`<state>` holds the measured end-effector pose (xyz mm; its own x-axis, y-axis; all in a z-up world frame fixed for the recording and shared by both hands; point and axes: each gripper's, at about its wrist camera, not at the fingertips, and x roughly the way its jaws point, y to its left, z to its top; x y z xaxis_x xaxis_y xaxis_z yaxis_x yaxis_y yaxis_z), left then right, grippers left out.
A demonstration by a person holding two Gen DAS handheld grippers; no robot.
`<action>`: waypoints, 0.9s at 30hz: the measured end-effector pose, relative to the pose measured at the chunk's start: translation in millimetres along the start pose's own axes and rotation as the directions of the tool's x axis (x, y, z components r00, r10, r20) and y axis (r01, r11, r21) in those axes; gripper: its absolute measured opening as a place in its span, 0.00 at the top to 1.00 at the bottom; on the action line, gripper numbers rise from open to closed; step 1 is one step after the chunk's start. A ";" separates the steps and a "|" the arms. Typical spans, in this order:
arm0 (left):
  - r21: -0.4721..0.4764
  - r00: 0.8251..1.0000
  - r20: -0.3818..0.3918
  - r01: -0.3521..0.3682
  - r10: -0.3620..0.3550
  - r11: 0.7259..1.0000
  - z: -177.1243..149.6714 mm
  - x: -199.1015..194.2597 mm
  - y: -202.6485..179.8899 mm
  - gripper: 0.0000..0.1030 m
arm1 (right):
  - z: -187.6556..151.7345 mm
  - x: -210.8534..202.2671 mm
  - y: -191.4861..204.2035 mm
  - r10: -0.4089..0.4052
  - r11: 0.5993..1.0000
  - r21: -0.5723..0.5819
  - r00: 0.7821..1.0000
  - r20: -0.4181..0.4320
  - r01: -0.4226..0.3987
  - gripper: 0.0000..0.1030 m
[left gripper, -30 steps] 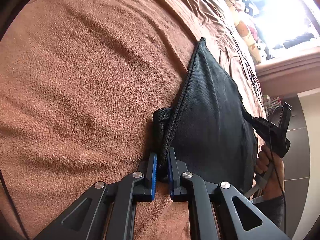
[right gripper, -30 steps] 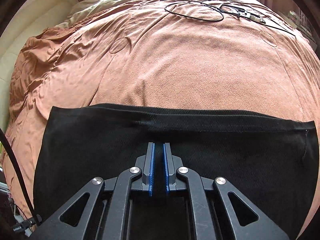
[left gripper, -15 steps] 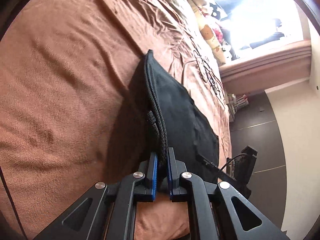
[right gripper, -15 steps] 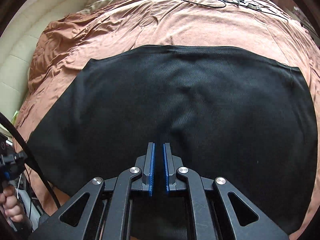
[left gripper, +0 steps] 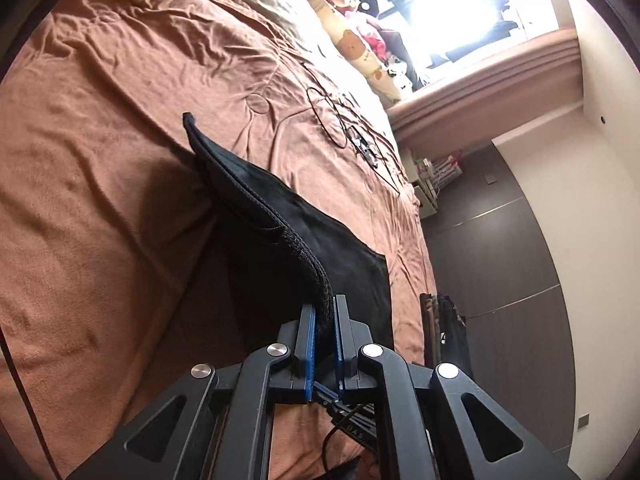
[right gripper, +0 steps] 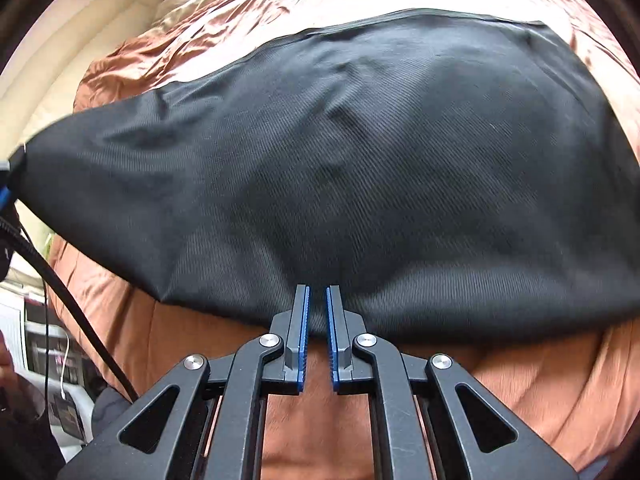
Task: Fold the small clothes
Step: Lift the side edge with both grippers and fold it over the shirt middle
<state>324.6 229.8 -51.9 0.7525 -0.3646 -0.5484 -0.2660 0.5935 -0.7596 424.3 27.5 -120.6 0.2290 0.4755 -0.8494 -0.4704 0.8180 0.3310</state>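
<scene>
Left hand-held gripper [left gripper: 324,312]: jaws clamped on a thick black hem.
Right hand-held gripper [right gripper: 318,300]: jaws nipping the near edge.
Black garment [right gripper: 360,160]: lifted, stretched between both, above the bed [left gripper: 100,140].

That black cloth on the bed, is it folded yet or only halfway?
Halfway at most. The black cloth is lifted off the brown blanket, pinched along one edge by the left gripper and the right gripper. No finished fold shows yet; laying it over and flattening remain.
</scene>
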 end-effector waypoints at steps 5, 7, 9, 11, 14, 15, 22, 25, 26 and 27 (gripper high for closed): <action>0.036 1.000 0.008 -0.004 0.004 0.999 6.6 -2.8 -25.2 0.93 | -7.3 -3.0 4.9 -0.038 0.999 0.007 0.999 0.022 0.038 0.95; 0.058 1.000 0.009 -0.002 0.002 0.998 9.6 -2.4 -36.3 0.93 | -7.9 -2.0 1.3 -0.028 0.999 0.038 0.999 0.027 0.027 0.95; 0.073 1.000 0.007 0.000 0.000 0.997 11.7 -0.7 -46.1 0.93 | -7.9 -3.7 -2.7 -0.016 0.998 0.064 0.999 0.041 0.013 0.95; 0.089 1.000 0.002 0.007 -0.007 0.996 12.9 3.6 -54.9 0.93 | -10.7 -5.8 -5.6 -0.005 0.997 0.079 0.999 0.052 0.001 0.95; 0.113 1.000 -0.016 0.025 -0.023 0.993 12.6 13.5 -67.8 0.93 | -11.5 -11.8 -12.4 0.034 0.992 0.119 0.998 0.057 -0.041 0.95; 0.124 0.999 -0.023 0.031 -0.028 0.992 13.0 17.4 -72.6 0.93 | -12.3 -15.3 -15.6 0.045 0.990 0.134 0.997 0.060 -0.053 0.95; 0.184 0.996 -0.073 0.070 -0.058 0.980 6.3 43.9 -108.8 0.93 | -13.7 -51.3 -36.5 0.036 0.978 0.199 0.993 0.112 -0.058 0.95; 0.209 0.993 -0.097 0.083 -0.064 0.974 0.7 57.2 -124.0 0.93 | -15.6 -66.5 -45.7 0.052 0.980 0.183 0.993 0.110 -0.072 0.94; 0.215 0.992 -0.108 0.091 -0.069 0.972 -1.3 62.1 -127.9 0.93 | -16.4 -73.2 -48.3 0.045 0.983 0.175 0.992 0.117 -0.065 0.94; 0.220 0.990 -0.120 0.097 -0.072 0.971 -4.0 66.9 -132.5 0.93 | -15.3 -79.3 -52.3 0.033 0.985 0.165 0.992 0.121 -0.052 0.94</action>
<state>407.8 123.9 10.6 0.6920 -0.4899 -0.5302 -0.0524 0.6984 -0.7137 417.7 -58.0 -76.8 0.3146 0.5374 -0.7824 -0.3350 0.8341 0.4383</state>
